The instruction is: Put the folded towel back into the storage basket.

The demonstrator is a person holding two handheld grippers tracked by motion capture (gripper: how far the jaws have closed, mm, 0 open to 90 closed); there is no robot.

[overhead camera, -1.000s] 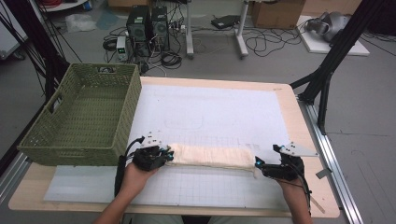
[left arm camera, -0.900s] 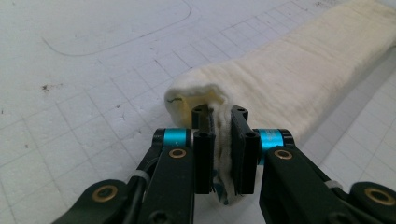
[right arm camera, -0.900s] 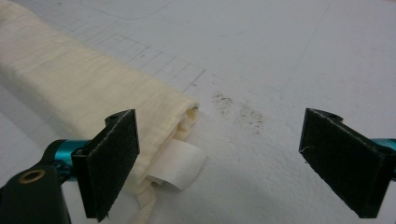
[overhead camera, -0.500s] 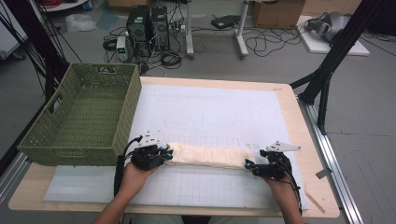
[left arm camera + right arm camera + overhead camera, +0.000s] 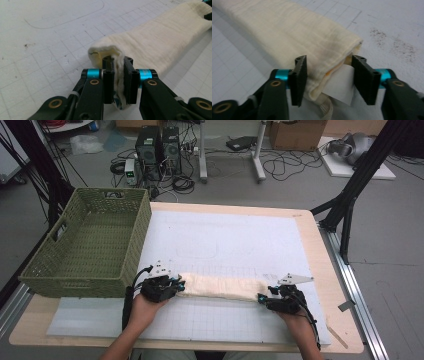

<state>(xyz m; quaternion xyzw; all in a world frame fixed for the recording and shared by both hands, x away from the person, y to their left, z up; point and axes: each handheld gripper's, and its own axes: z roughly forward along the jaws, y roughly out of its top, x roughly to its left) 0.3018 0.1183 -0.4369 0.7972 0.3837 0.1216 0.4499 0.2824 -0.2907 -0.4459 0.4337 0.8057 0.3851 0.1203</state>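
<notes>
Folded cream cloth [image 5: 222, 286] lies as a long strip across the near part of the white grid mat [image 5: 235, 240], running left-right. Left gripper [image 5: 176, 285] sits at its left end, right gripper [image 5: 262, 298] at its right end, 1 hand behind each. Right jaws have just been closing, with the cloth's end at them. Green woven basket [image 5: 107, 280] stands on the table's left side, just beside the left gripper
</notes>
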